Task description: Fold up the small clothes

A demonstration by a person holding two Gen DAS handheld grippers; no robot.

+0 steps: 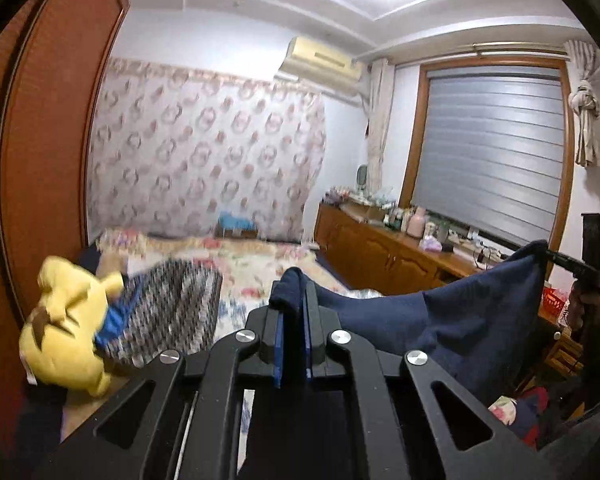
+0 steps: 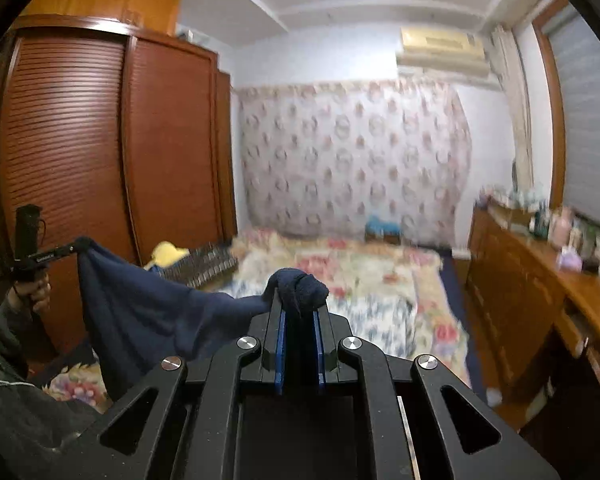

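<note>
A small navy blue garment point(image 1: 472, 316) hangs stretched in the air between both grippers, above a bed. My left gripper point(image 1: 294, 288) is shut on one corner of it, a bunch of cloth poking out past the blue pads. My right gripper point(image 2: 299, 292) is shut on the opposite corner, with a knot of navy cloth point(image 2: 300, 284) over its tips. In the left wrist view the right gripper point(image 1: 550, 255) shows at the far right pinching the cloth. In the right wrist view the left gripper point(image 2: 78, 246) shows at the far left, held by a hand point(image 2: 32, 292).
Below lies a bed with a floral cover point(image 2: 364, 280). A yellow plush toy point(image 1: 66, 320) and a grey striped cushion point(image 1: 172, 312) sit at its left side. A wooden wardrobe point(image 2: 100, 160) stands on the left, a cluttered wooden sideboard point(image 1: 388, 248) under the window on the right.
</note>
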